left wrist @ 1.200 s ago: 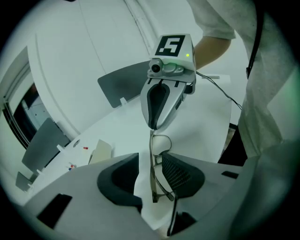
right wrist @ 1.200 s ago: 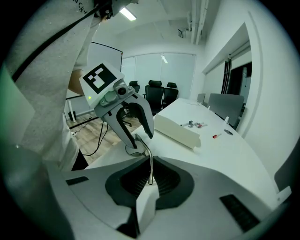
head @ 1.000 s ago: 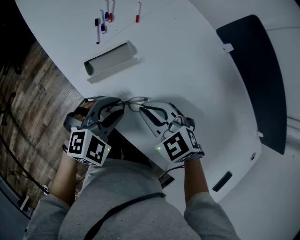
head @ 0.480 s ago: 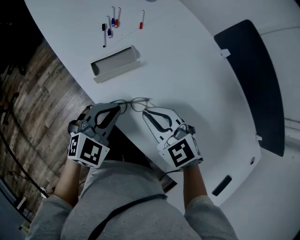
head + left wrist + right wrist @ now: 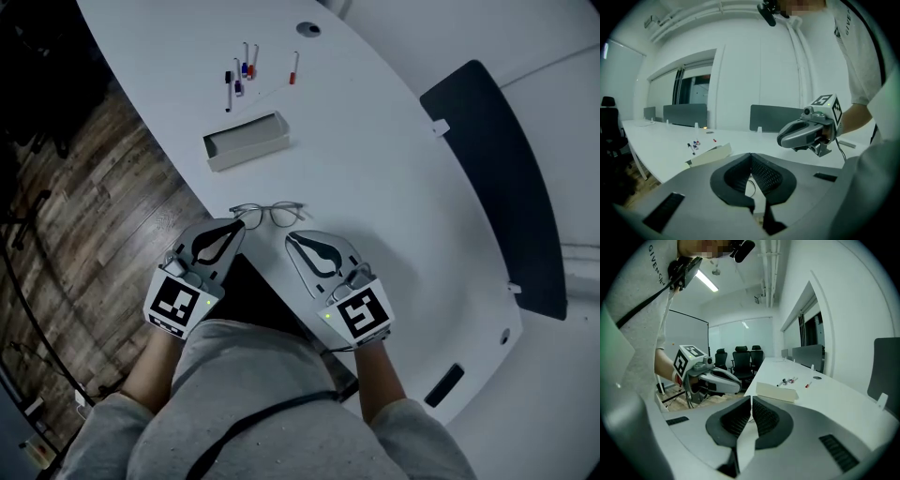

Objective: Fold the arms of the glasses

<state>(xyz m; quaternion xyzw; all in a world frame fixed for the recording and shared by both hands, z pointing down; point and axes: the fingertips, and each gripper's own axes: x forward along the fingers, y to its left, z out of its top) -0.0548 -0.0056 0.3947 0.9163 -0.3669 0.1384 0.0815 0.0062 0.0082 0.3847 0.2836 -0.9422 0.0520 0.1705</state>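
Glasses lie on the white table with the lenses side by side, just past the tips of both grippers. The frame spans the gap between the two tips.

The left gripper has its tip at the lens nearer to it. In the head view the tip and the rim overlap, so I cannot tell whether they touch. In the left gripper view the ribbed pads press together at the tip with nothing pinched. A thin loop of rim shows through the hollow below them.

The right gripper points toward the other end of the frame, with its tip just short of it. In the right gripper view its pads meet too, apart from a hairline slit, and they hold nothing.

The arms of the glasses are too thin to show whether they are folded.

An open grey box lies well ahead of the left gripper. Further beyond it are a few pens, one of them with a red cap. A dark panel stands off to the right gripper's right.

Each gripper carries a cube faced with black-and-white square markers that bear no letters. The only writing is the print on the person's grey shirt. It starts "GIVEN" and then runs out of clear sight.
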